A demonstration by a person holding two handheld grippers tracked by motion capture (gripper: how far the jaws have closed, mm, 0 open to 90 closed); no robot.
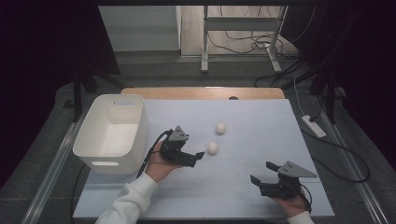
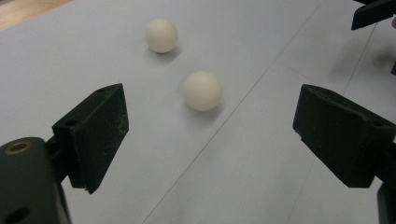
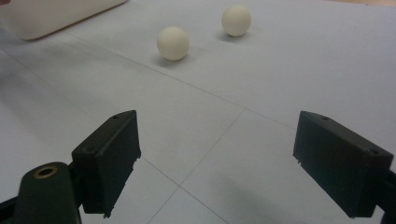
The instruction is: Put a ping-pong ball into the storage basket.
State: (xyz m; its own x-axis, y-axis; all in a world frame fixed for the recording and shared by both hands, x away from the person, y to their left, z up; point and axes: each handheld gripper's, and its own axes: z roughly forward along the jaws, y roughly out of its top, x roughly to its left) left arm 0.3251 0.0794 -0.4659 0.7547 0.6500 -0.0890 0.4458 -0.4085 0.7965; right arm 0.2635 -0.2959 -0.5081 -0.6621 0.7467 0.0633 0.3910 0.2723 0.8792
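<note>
Risk noted — the left gripper [image 1: 198, 156], jaws spread wide, nears the closer ball [image 1: 213, 147] (smooth, round), which may roll off if nudged off-centre — the right gripper [image 1: 262, 173] is likewise spread, idle.

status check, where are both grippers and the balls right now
Left gripper open, aimed at near ball, not touching. Right gripper open, holding nothing. Far ball loose on table; white bin at left. Nothing between.

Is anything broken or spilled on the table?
Nothing stands out. Two white balls sit whole on the table, the white bin stands upright, and both grippers, left and right, are open and hold nothing.
</note>
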